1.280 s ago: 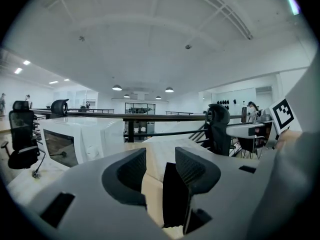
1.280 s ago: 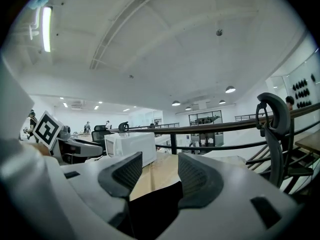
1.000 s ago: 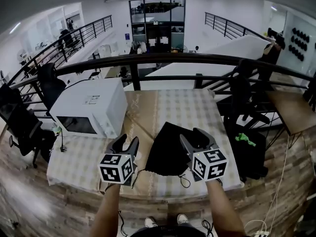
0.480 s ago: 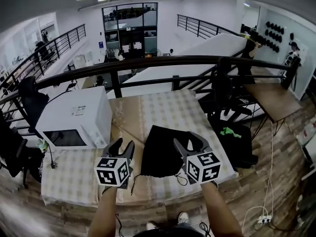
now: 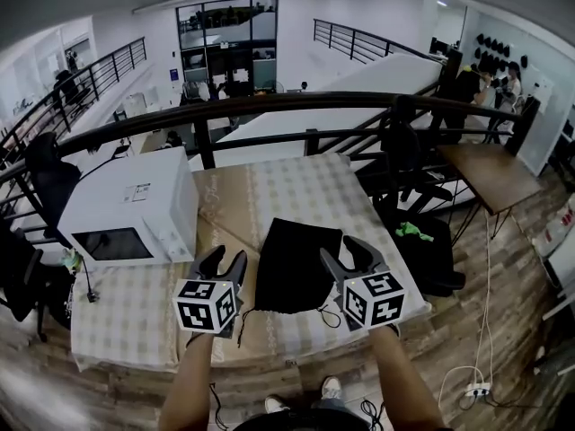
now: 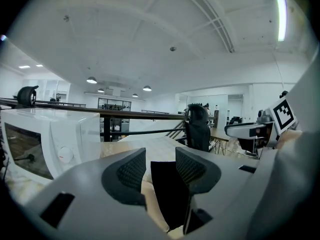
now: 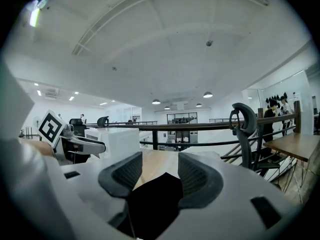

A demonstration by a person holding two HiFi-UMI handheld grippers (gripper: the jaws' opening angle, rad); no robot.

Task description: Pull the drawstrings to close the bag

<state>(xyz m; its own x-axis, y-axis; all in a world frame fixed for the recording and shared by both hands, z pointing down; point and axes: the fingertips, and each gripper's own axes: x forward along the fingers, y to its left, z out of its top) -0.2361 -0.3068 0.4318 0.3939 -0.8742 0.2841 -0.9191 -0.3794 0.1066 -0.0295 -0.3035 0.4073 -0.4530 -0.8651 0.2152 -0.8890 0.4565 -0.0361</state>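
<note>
A black drawstring bag (image 5: 296, 266) lies flat on the checked tablecloth (image 5: 305, 187), mouth toward me. Its thin cords trail off the near corners, one at the left (image 5: 243, 321) and one at the right (image 5: 329, 318). My left gripper (image 5: 223, 264) hovers open just left of the bag's near edge. On the other side my right gripper (image 5: 349, 254) is open at the near right corner. The left gripper view shows the bag (image 6: 170, 194) beyond the left gripper (image 6: 160, 166), untouched. The right gripper view likewise shows the bag (image 7: 150, 204) past the right gripper (image 7: 160, 170).
A white microwave (image 5: 126, 209) stands on the table's left part, close to my left gripper. A dark railing (image 5: 269, 106) runs behind the table. Right of the table are an office chair (image 5: 404, 164), a dark bag on the floor (image 5: 422, 250) and a wooden side table (image 5: 490, 173).
The head view has swung a little to the side. Both grippers stay open at the bag's near corners, in much the same place relative to it.
</note>
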